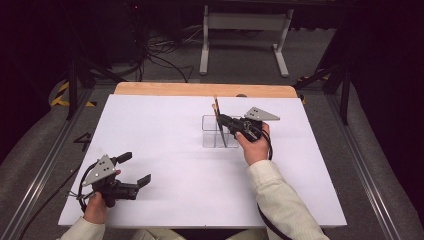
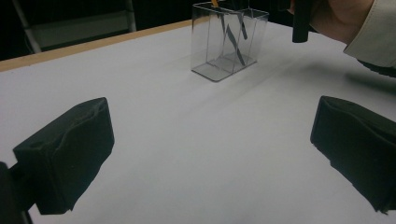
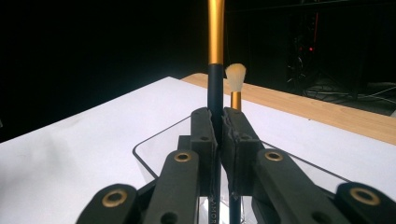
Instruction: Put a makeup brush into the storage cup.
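So there's a makeup brush [image 3: 215, 70] with a black handle and a gold ferrule, standing pretty much upright and clamped tight between the jaws of the right gripper [image 3: 218, 140]. It's held right over a clear plastic organizer box [image 1: 216, 132] with dividers, which sits toward the far middle of the white tabletop [image 1: 165, 130]. A second brush [image 3: 235, 77] with a pale fluffy tip is already standing in the box just behind the held one. From the left gripper view you can see the box [image 2: 227, 39] has dark handles leaning inside its compartments; can't tell which compartment exactly.

The left gripper [image 1: 135, 169] is way off at the near left corner of the tabletop, well apart from the box, jaws spread wide with nothing between them.
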A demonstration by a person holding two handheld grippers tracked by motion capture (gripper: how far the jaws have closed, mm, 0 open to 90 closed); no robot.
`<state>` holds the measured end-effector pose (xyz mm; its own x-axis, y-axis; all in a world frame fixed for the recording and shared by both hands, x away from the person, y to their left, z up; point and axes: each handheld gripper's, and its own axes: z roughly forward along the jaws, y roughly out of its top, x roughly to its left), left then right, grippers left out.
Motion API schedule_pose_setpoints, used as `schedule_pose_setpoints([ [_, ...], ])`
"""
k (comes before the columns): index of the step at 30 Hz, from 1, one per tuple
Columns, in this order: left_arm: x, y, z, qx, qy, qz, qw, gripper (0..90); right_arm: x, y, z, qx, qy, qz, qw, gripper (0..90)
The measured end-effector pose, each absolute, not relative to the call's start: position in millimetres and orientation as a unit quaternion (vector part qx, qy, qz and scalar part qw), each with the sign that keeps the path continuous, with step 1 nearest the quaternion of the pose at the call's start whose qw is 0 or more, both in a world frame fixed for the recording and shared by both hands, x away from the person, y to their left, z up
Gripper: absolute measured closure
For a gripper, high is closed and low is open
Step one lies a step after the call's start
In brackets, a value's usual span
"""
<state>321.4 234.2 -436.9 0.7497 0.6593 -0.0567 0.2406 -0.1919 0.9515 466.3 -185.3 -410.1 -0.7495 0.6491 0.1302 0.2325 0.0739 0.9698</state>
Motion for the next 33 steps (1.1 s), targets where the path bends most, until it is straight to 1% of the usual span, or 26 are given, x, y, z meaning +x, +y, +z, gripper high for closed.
schedule_pose_setpoints([
  [1, 321, 234, -437, 0.749, 0.3, 0.187, 0.56, 0.3, 466, -185, -410, 0.308, 0.713, 0.607, 0.171, 83.8],
  [2, 321, 234, -437, 0.749, 0.3, 0.188, 0.56, 0.3, 466, -185, -410, 0.307, 0.713, 0.607, 0.169, 81.2],
  [3, 322, 234, -437, 0.75, 0.298, 0.188, 0.56, 0.3, 466, -185, -410, 0.307, 0.712, 0.608, 0.169, 73.6],
  [4, 321, 234, -437, 0.749, 0.3, 0.187, 0.56, 0.3, 466, -184, -410, 0.31, 0.709, 0.611, 0.17, 61.5],
  [5, 322, 234, -437, 0.75, 0.298, 0.189, 0.559, 0.3, 465, -184, -409, 0.315, 0.704, 0.613, 0.173, 52.4],
  [9, 321, 234, -437, 0.747, 0.301, 0.186, 0.563, 0.3, 457, -186, -402, 0.312, 0.692, 0.624, 0.187, 27.7],
  [11, 322, 234, -436, 0.748, 0.3, 0.187, 0.562, 0.3, 453, -189, -396, 0.309, 0.69, 0.626, 0.192, 21.0],
  [14, 322, 234, -436, 0.75, 0.298, 0.187, 0.56, 0.3, 445, -194, -386, 0.299, 0.69, 0.626, 0.204, 15.2],
  [20, 322, 234, -436, 0.749, 0.3, 0.188, 0.56, 0.3, 432, -202, -373, 0.288, 0.696, 0.623, 0.213, 10.5],
  [25, 321, 234, -435, 0.747, 0.302, 0.188, 0.562, 0.3, 420, -215, -363, 0.275, 0.707, 0.613, 0.221, 3.0],
  [33, 320, 237, -434, 0.745, 0.304, 0.192, 0.562, 0.3, 402, -238, -354, 0.298, 0.708, 0.605, 0.209, 2.7],
])
